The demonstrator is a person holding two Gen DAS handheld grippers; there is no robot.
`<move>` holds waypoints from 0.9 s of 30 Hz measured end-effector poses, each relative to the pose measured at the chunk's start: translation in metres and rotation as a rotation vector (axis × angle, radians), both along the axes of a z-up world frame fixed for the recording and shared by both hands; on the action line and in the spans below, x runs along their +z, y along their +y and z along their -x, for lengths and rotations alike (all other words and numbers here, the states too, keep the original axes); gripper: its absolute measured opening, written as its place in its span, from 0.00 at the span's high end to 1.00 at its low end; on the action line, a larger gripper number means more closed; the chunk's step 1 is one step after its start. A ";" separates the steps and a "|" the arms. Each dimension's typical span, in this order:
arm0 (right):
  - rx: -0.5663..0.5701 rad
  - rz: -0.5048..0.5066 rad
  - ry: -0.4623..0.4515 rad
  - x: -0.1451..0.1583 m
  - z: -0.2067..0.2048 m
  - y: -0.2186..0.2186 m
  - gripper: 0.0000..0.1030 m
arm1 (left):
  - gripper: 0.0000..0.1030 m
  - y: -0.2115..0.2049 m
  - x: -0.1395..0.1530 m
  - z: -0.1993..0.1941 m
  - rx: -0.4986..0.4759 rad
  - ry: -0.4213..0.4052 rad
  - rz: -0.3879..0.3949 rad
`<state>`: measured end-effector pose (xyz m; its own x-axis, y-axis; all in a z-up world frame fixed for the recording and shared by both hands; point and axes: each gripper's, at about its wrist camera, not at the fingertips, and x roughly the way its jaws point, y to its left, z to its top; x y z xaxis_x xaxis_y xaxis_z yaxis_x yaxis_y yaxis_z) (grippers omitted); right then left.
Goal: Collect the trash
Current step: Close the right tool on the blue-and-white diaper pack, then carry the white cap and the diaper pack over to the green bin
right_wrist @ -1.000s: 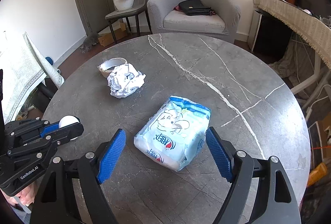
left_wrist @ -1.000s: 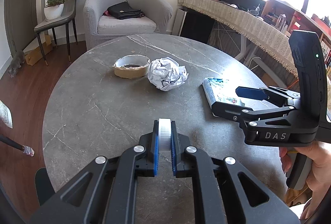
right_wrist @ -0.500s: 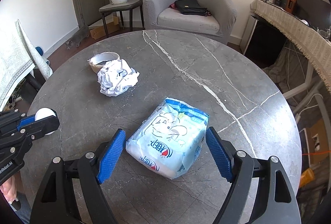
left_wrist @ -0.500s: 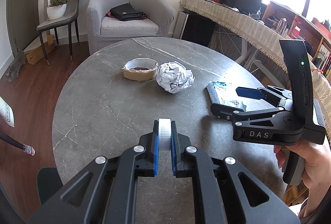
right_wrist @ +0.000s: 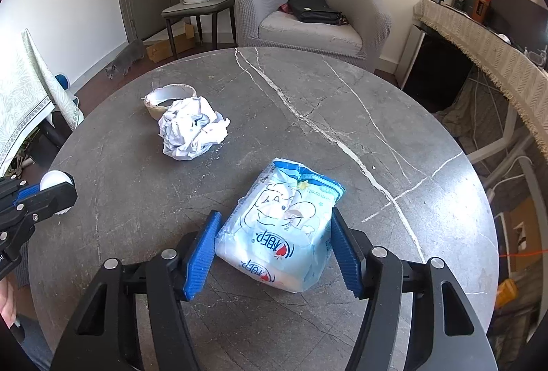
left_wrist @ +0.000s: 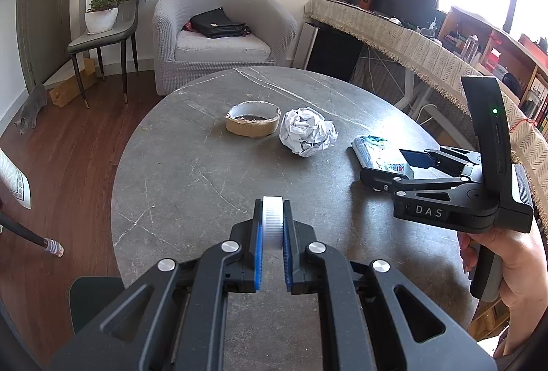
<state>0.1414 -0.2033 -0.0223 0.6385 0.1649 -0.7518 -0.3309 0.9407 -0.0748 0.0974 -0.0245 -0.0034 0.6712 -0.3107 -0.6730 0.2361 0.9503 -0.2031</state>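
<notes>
My left gripper [left_wrist: 273, 227] is shut on a white ribbed bottle cap [left_wrist: 273, 220] and holds it above the near part of the round grey marble table [left_wrist: 191, 172]. It also shows in the right wrist view [right_wrist: 51, 189]. My right gripper [right_wrist: 274, 244] is open, its blue pads on both sides of a light blue tissue pack [right_wrist: 284, 230]; touching cannot be told. The pack also shows in the left wrist view [left_wrist: 380, 155]. A crumpled white paper ball [left_wrist: 306, 131] [right_wrist: 191, 131] lies mid-table next to a brown tape roll [left_wrist: 251, 118] [right_wrist: 164, 99].
A grey armchair [left_wrist: 219, 35] with a black bag stands beyond the table. A chair with a potted plant [left_wrist: 102, 11] is at the far left. A grey cat [left_wrist: 32, 105] walks on the wooden floor. A cloth-covered desk [left_wrist: 411, 39] runs along the right.
My right gripper has moved forward and its open pads now flank the tissue pack. My left gripper has kept the cap and drawn back slightly from the table.
</notes>
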 end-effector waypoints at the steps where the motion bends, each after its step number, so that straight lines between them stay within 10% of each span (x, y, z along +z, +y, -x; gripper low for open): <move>1: -0.001 -0.003 -0.005 0.001 0.000 -0.001 0.44 | 0.89 0.001 0.001 0.000 0.005 -0.001 0.000; 27: 0.212 -0.226 -0.110 0.056 0.019 0.072 0.47 | 0.89 0.096 -0.006 0.021 0.140 0.041 -0.032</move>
<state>0.1225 -0.1317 0.0338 0.6472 0.4580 -0.6094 -0.5228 0.8485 0.0824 0.0762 0.0715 -0.0098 0.6779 -0.1939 -0.7091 0.0932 0.9795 -0.1787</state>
